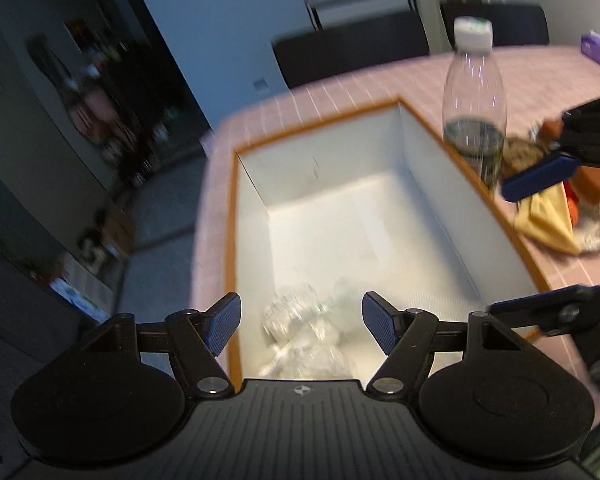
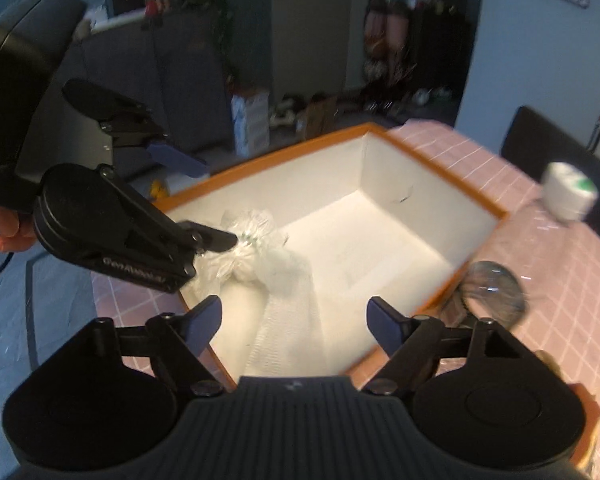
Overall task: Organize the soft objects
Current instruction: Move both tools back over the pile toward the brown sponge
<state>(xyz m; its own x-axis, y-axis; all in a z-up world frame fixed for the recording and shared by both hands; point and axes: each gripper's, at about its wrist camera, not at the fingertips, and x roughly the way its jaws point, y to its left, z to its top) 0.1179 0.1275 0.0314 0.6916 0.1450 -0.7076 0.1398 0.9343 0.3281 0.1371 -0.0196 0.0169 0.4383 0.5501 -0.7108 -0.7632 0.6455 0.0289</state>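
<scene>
A white box with an orange rim point(image 1: 476, 184) point(image 2: 432, 152) sits on the pink checked tablecloth. A crumpled clear plastic bag point(image 1: 304, 324) point(image 2: 256, 240) and a white cloth point(image 2: 288, 320) lie in its near end. My left gripper point(image 1: 302, 324) is open and empty above the bag; it also shows in the right wrist view point(image 2: 196, 200). My right gripper point(image 2: 294, 326) is open and empty over the box's near end; it shows at the right edge of the left wrist view point(image 1: 540, 240). A pile of soft items, yellow cloth point(image 1: 548, 220) among them, lies right of the box.
A clear plastic bottle point(image 1: 474, 112) point(image 2: 492, 284) with a white cap stands beside the box's right wall. Dark chairs point(image 1: 352, 52) stand behind the table. A purple tissue pack point(image 1: 598, 48) lies at the far right. The table edge drops off left of the box.
</scene>
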